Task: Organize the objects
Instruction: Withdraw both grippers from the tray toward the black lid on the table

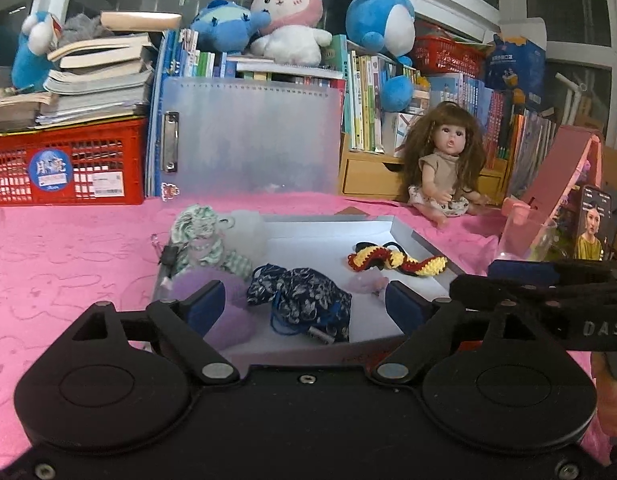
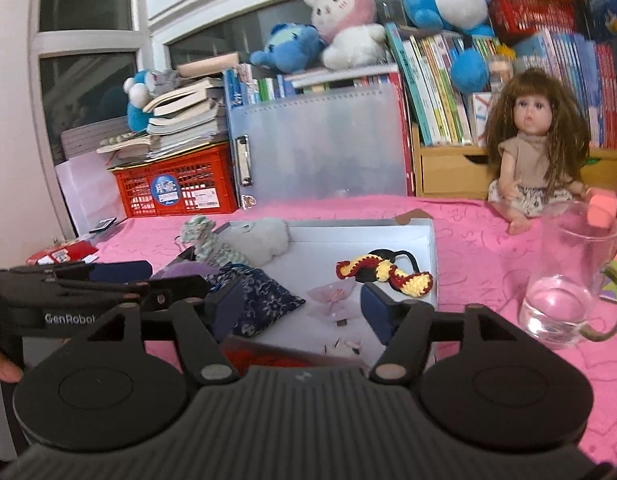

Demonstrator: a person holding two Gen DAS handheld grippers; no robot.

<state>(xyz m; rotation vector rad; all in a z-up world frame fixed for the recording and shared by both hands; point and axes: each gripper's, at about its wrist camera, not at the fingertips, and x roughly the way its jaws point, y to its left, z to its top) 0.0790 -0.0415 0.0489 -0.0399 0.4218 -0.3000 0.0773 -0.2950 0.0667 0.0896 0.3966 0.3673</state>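
A shallow white box [image 1: 412, 236] [image 2: 428, 240] lies on the pink cloth. It holds a navy floral pouch [image 1: 308, 300] [image 2: 260, 296], a red-yellow-black crochet piece [image 1: 396, 262] [image 2: 384, 272], a purple fluffy item [image 1: 228, 312] [image 2: 188, 270], a green-white fabric toy [image 1: 200, 236] [image 2: 206, 240], a grey plush [image 2: 260, 240] and a small pink sheer item [image 1: 366, 282] [image 2: 332, 296]. My left gripper [image 1: 306, 306] is open and empty, with the pouch between its fingers. My right gripper [image 2: 300, 308] is open and empty over the box's near edge. Each gripper shows in the other's view.
A doll [image 1: 448, 164] [image 2: 536, 152] sits behind the box on the right. A glass jug with water [image 2: 568, 276] stands at the right. A red crate [image 1: 64, 164] [image 2: 176, 184], a clear clipboard [image 1: 248, 140], books and plush toys line the back.
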